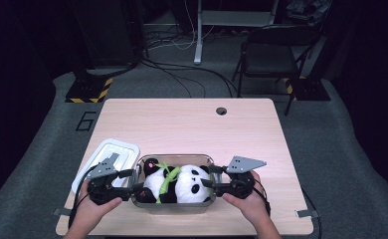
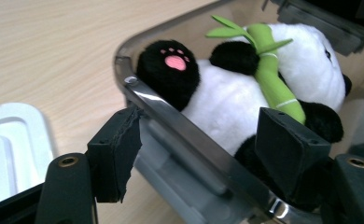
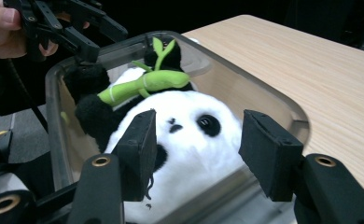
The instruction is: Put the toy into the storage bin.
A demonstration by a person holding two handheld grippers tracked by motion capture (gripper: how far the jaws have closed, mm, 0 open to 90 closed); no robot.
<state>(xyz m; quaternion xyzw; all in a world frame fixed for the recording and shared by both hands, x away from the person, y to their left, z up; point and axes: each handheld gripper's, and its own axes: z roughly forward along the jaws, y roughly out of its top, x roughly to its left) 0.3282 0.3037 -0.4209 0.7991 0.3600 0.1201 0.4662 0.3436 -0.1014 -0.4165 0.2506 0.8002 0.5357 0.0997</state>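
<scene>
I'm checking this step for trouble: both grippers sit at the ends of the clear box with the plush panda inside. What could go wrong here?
1. The left gripper straddles the clear box rim; closing could pinch the plush panda, which touches the inner pad.
2. The right gripper jaws stand open at the other rim, so a lift might tilt.
3. The white lid lies close by and may get knocked.

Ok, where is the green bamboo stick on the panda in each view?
High view: bamboo stick lies across the panda, centre of the clear container.
Left gripper view: upper right, slanting down.
Right gripper view: upper centre-left, above the face.
Shared landmark: the container's rim.
</scene>
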